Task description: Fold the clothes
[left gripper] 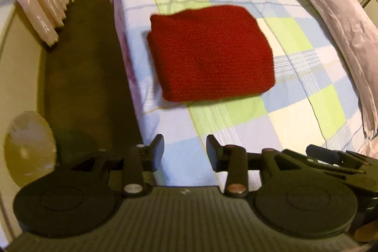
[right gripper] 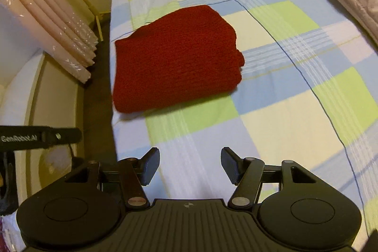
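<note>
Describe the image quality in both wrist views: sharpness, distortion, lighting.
Left wrist view: motion-blurred, the red folded garment has smeared edges, the checked bedspread is soft; fisheye curves the bed's edge. Right wrist view: sharper, the garment's knit texture is visible; the same bowing, dark vignette at the corners. Both have warm, dim yellowish light and soft shadows.

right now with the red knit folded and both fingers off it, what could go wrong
1. The red knit lies close to the bed's left edge; a nudge could slide it onto the floor.
2. Its right side looks lumpy and loosely stacked, so the fold may slump open.
3. Both the left gripper and right gripper are open and empty; moving the knit could undo the fold.
</note>
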`<state>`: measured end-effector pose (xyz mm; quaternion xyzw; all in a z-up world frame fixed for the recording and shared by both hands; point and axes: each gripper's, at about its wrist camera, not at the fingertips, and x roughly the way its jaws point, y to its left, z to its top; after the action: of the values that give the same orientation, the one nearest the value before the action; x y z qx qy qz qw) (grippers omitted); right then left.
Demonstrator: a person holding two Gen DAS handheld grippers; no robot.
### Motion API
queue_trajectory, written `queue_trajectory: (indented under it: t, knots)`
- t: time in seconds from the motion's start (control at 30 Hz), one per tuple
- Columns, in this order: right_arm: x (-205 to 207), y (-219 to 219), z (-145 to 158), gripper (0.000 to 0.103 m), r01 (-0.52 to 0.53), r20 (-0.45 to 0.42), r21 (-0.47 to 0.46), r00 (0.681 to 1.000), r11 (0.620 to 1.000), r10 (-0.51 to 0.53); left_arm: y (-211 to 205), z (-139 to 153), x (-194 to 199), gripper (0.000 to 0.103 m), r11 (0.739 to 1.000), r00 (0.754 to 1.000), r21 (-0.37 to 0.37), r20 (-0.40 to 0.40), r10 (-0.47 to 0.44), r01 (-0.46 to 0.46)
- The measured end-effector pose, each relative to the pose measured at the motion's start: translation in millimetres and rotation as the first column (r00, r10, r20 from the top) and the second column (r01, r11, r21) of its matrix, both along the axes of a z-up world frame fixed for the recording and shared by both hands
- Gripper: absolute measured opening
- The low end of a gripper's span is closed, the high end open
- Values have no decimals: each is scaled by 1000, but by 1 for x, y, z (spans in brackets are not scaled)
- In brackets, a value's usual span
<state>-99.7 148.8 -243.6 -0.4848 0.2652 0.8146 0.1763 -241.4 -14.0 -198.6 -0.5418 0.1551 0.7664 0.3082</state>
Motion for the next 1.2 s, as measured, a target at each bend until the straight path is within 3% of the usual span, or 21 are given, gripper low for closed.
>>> queue_trajectory:
  t: [0.37,0.77,1.2]
  knots:
    - [29,-32,71,61,-4,6,78,1000,997,3,-30,68,38,44,998,997,47,-74,-35,39]
    - [37,-67,80,61,-43,23,84,999,996,41,-60,86,47,46,997,997,75,-81,-17,23]
    - [15,-76,86,61,-46,18,122,999,991,44,-75,89,20,47,992,999,126,-45,-2,8]
